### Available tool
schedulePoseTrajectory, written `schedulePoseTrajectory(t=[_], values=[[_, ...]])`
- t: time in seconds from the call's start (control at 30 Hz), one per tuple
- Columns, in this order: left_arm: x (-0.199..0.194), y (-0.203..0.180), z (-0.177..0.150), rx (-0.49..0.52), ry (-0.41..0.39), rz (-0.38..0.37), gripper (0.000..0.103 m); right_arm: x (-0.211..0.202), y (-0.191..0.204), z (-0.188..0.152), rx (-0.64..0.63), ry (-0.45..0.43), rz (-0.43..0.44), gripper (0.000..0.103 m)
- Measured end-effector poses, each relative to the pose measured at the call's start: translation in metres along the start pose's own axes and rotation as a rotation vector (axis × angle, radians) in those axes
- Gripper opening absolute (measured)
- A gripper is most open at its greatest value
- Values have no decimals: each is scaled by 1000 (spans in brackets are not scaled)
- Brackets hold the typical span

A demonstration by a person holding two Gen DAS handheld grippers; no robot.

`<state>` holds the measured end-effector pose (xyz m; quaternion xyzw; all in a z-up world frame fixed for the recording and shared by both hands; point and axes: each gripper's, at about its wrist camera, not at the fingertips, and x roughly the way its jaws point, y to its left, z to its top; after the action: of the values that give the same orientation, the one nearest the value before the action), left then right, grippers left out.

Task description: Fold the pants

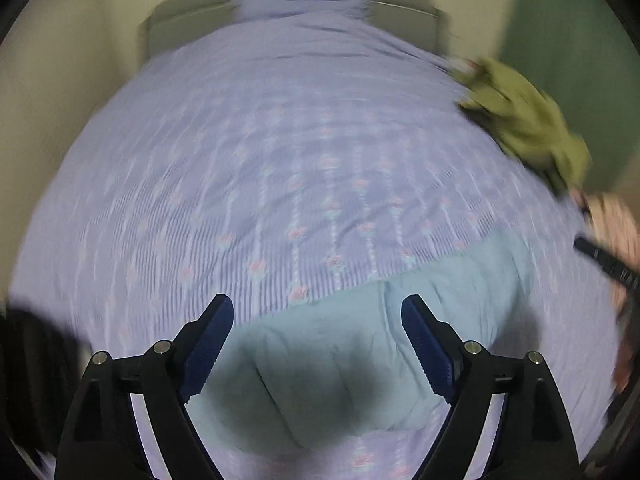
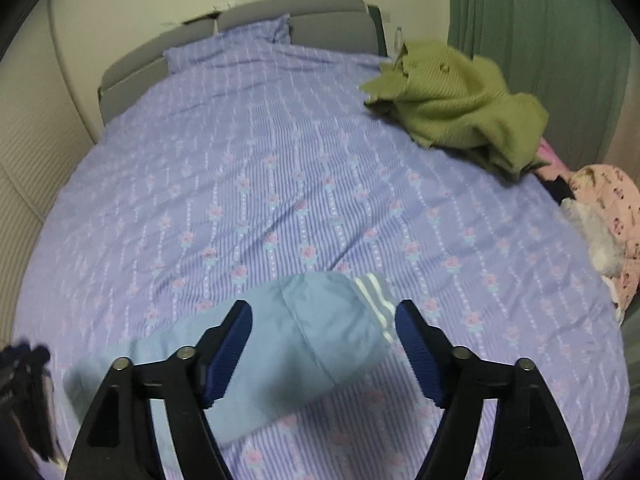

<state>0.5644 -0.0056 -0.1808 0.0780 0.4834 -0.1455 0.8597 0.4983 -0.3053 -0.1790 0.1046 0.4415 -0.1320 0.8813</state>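
Right wrist view showed the right gripper point(image 2: 324, 320) spread wide above the folded light-blue pants point(image 2: 304, 332); the left gripper point(image 1: 318, 316) gaped empty too, likely releasing them to lie flat on the bedspread point(image 2: 280, 160).

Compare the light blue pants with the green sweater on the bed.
The light blue pants lie folded into a flat, compact bundle; the green sweater sits in a crumpled heap. The pants are smooth thin fabric with white stripes at one end; the sweater is ribbed knit, plain green. The pants lie just below both open grippers; the sweater is far off, near the curtain-side edge. Both rest on the purple floral bedsheet.
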Motion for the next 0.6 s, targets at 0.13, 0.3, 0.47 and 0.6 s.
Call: schedulePoseTrajectory(t=[0.13,0.3,0.47,0.6], values=[[18,-11,3,131,56,-54,86,-13,-2,-21,-69,6,2,75],[49,-38,-12,163,126,-85,84,17,-23,-43,-47,56,42,75],[81,-52,-36,125,192,-50,84,69,-54,-46,65,135,58,74],[103,-55,-47,87,224,2,84,100,-65,-39,111,192,25,67]])
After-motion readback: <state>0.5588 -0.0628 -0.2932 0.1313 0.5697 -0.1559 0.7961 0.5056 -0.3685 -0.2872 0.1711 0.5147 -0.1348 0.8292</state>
